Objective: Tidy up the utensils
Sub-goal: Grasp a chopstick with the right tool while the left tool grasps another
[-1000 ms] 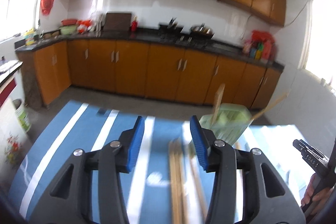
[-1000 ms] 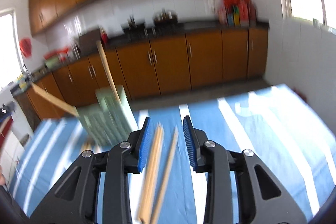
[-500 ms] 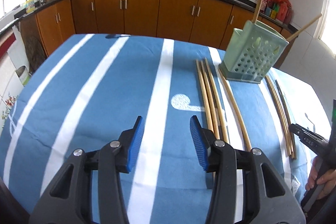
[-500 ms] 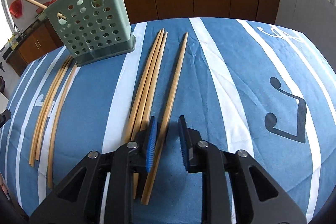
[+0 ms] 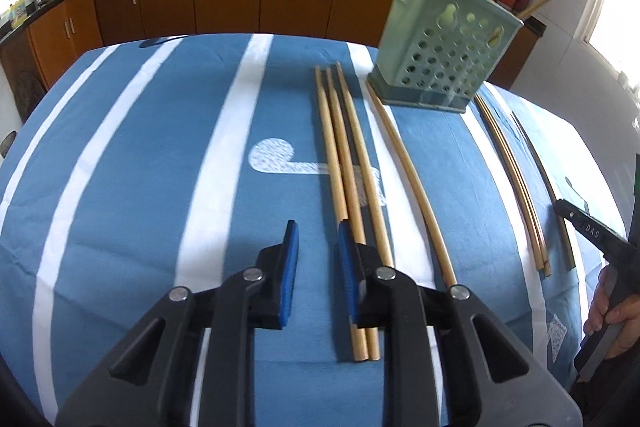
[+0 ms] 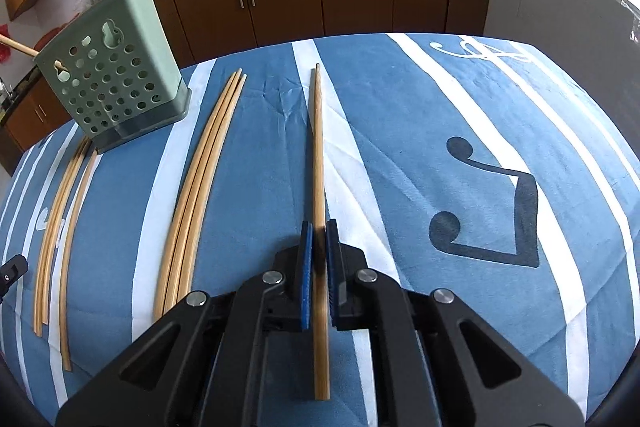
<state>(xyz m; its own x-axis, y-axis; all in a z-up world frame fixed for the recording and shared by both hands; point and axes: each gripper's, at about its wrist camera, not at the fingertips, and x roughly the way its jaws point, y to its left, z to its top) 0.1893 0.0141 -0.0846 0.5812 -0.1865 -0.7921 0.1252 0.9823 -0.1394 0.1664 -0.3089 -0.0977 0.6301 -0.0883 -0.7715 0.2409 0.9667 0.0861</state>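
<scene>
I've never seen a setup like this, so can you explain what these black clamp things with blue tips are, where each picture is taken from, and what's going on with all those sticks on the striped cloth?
No robot here: a person holds a two-finger clamp in each hand, and a wide-angle camera on each clamp looks out along its fingers. One picture comes from the left gripper, the other from the right gripper.

On the blue and white striped cloth lie loose wooden chopsticks, beside a green perforated holder that already has a couple standing in it.

The right gripper's jaws have just been closing, and its blue pads now pinch a single chopstick. The left gripper's jaws have also been closing, but nothing is between them; a group of three chopsticks lies just beside one finger.
</scene>
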